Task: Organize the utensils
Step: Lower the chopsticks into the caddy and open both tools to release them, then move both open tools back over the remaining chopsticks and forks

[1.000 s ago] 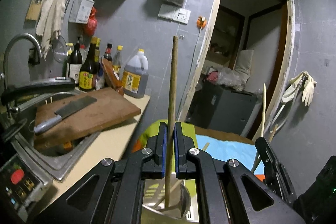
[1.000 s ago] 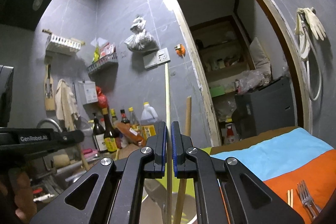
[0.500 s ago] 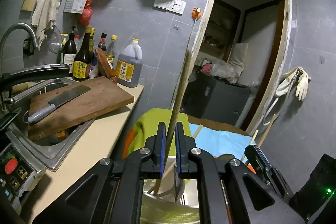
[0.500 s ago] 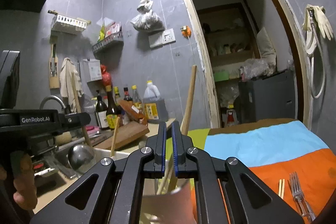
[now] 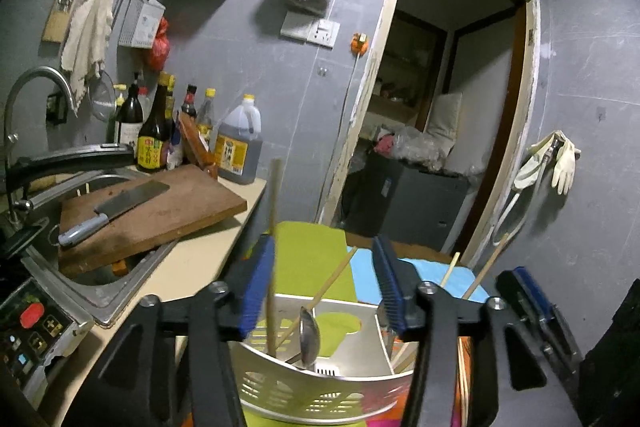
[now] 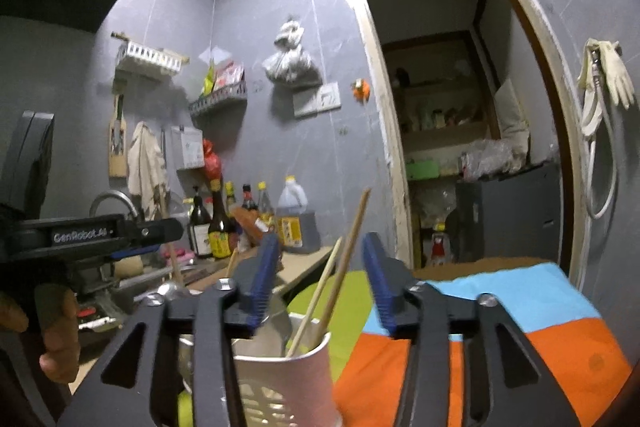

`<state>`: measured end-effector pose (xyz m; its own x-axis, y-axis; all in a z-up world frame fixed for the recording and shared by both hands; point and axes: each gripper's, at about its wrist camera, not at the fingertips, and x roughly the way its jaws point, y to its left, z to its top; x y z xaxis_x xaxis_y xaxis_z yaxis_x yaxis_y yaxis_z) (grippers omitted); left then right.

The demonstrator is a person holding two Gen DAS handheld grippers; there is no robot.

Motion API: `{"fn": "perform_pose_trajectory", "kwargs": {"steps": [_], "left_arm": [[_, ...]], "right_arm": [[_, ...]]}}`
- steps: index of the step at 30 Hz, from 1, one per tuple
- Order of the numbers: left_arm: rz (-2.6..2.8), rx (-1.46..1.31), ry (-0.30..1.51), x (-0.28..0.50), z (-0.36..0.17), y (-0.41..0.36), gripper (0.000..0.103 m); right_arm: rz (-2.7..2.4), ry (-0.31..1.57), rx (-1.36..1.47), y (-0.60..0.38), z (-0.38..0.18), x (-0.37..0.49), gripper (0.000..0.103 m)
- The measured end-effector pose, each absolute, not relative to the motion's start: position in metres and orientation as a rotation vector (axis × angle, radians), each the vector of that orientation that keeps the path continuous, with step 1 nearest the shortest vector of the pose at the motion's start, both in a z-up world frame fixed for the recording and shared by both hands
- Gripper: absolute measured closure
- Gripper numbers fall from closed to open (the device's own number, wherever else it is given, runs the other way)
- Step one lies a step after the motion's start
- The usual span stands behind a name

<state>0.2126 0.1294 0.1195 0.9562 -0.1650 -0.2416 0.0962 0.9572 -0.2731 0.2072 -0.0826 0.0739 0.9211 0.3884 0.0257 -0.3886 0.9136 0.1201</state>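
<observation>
as their jaws have just opened, both the left gripper [image 5: 324, 283] and right gripper [image 6: 320, 275] hold nothing.

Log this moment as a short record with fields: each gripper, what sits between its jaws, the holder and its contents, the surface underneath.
left gripper: open, jaws have just been opening; a wooden chopstick stands beside its left pad, released
right gripper: open, jaws have just been opening; two chopsticks lean loose between the jaws
utensil holder: perforated, white, with compartments
holder contents: chopsticks and a metal spoon
surface: table cloth in green, blue and orange
nearby: cutting board with a cleaver over the sink
</observation>
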Motion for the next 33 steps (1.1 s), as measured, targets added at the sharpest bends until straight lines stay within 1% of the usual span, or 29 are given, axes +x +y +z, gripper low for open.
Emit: {"fn": "perform_pose_trajectory", "kwargs": {"steps": [1, 2, 4, 5, 6, 7, 10, 12, 14, 16, 22, 33], "left_arm": [[-0.132, -0.258, 0.256, 0.210, 0.121, 0.128, 0.049], [-0.131, -0.251, 0.245, 0.207, 0.123, 0.126, 0.047], [-0.127, -0.235, 0.225, 0.202, 0.125, 0.120, 0.041], [-0.125, -0.224, 0.215, 0.200, 0.127, 0.117, 0.037], [-0.124, -0.213, 0.205, 0.197, 0.128, 0.113, 0.033], [-0.126, -0.206, 0.199, 0.196, 0.128, 0.110, 0.028], [-0.149, -0.202, 0.180, 0.190, 0.130, 0.100, 0.025], [-0.172, -0.199, 0.174, 0.187, 0.131, 0.092, 0.024], [-0.194, -0.193, 0.169, 0.183, 0.132, 0.084, 0.022], [-0.219, -0.192, 0.159, 0.179, 0.133, 0.074, 0.008], [-0.288, -0.177, 0.155, 0.171, 0.133, 0.045, 0.008], [-0.367, -0.101, 0.255, 0.178, 0.108, -0.010, 0.008]], "right_arm": [[0.393, -0.011, 0.127, -0.087, 0.077, 0.205, 0.052], [0.386, -0.019, 0.127, -0.090, 0.079, 0.204, 0.050], [0.369, -0.033, 0.122, -0.099, 0.085, 0.200, 0.038], [0.361, -0.037, 0.123, -0.104, 0.088, 0.199, 0.028], [0.356, -0.041, 0.128, -0.110, 0.090, 0.197, 0.023], [0.351, -0.044, 0.133, -0.117, 0.093, 0.195, 0.022], [0.329, -0.049, 0.119, -0.135, 0.103, 0.187, 0.012], [0.320, -0.044, 0.113, -0.145, 0.107, 0.184, 0.000], [0.305, -0.038, 0.108, -0.155, 0.111, 0.180, 0.000], [0.280, -0.030, 0.095, -0.165, 0.114, 0.175, 0.000], [0.231, -0.003, 0.066, -0.187, 0.114, 0.164, 0.000], [0.152, 0.104, 0.013, -0.222, 0.096, 0.165, 0.000]]}}
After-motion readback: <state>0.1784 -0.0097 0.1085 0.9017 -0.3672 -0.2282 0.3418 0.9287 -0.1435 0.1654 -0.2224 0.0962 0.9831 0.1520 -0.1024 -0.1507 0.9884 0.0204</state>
